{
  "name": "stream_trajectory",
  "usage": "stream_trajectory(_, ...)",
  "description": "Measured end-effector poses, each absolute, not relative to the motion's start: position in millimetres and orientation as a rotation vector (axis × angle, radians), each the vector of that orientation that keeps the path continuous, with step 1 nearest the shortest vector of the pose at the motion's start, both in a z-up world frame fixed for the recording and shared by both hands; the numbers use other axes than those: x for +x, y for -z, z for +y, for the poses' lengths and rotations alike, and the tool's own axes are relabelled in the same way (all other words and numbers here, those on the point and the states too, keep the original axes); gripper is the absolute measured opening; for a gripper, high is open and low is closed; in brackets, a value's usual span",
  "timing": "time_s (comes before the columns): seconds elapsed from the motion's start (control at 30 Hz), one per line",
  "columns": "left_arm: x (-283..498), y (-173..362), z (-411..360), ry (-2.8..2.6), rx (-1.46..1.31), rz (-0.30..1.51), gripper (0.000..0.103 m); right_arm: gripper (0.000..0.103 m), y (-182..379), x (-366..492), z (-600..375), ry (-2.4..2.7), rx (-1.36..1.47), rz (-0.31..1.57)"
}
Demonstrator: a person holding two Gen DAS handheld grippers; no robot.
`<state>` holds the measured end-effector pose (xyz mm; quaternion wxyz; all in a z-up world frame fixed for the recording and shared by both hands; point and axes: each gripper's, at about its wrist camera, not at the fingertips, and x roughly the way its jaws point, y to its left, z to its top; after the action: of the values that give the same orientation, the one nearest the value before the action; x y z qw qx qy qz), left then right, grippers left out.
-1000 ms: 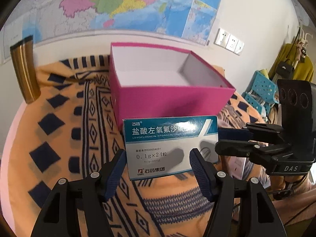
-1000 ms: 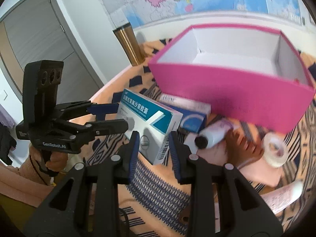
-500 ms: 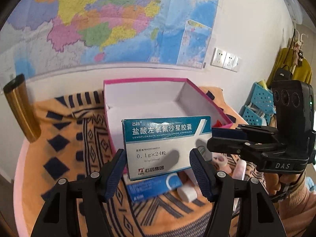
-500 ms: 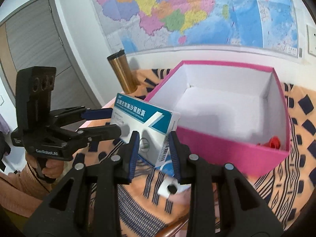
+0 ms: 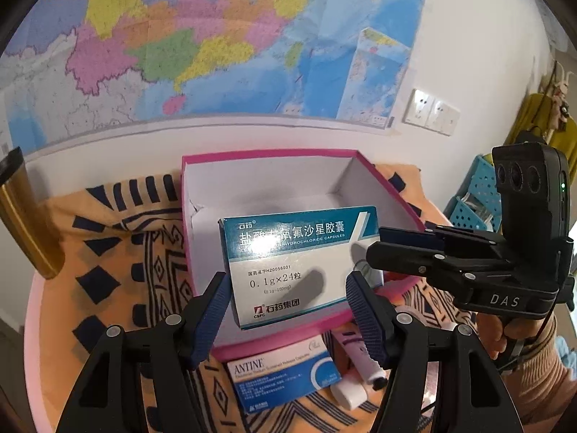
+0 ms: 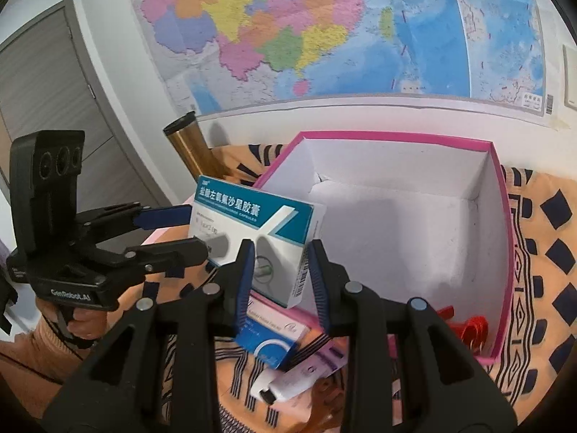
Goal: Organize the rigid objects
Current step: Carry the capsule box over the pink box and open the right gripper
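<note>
— Since one second ago we have lifted the medicine box (image 5: pixel 295 263) off the patterned cloth (image 5: pixel 119 252); now it hangs above the pink box (image 5: pixel 274 335), over its white inside.

— Which tool holds it?

— Our right gripper (image 6: pixel 281 270) is clamped on the end of the box at 3 o'clock, one finger on each face. Our left gripper (image 5: pixel 288 310) has its fingers spread apart, one at each side of the box, with a gap visible at both sides.

— What lies below?

— At 6 o'clock from the pink box, on the cloth, we see a blue ANTINE box (image 5: pixel 285 379) and a white tube (image 5: pixel 357 361) just beside it. Something red (image 6: pixel 465 328) lies in the near corner inside the pink box. A gold cup (image 5: pixel 25 223) stands at 9 o'clock, and a map (image 5: pixel 216 36) covers the wall at 12 o'clock.
</note>
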<state>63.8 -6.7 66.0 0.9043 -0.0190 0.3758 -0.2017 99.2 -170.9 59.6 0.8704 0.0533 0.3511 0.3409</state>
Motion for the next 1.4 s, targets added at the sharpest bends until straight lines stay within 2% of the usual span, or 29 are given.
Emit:
stream_trajectory(0.53, 94.2, -31.8, -12.6, 0.373, -0.041, 0.917, 0.067, 0.034, -9.0, 149.6, -162.9, -0.689, 0.136, 0.940)
stream_trajectory(0.87, 89.5, -40.8, -8.7, 0.305, -0.012, 0.867, 0.068, 0.034, 7.3, 165.8, -151.8, -0.675, 0.126, 1.016)
stream_trajectory(1.07, 60.5, -56.1, -7.3, 0.360, -0.002, 0.748, 0.069, 0.035, -12.2, 141.7, -166.7, -0.692, 0.140, 0.904)
stream_trajectory(1.13, 45.5, -59.7, -9.1, 0.401, -0.001, 0.709, 0.070, 0.038, -22.4, 127.1, -174.7, -0.696, 0.134, 0.854)
stream_trajectory(1.4, 6.4, -51.3, -21.1, 0.507, -0.003, 0.682, 0.071, 0.041, -41.9, 62.2, -206.3, -0.693, 0.110, 0.728)
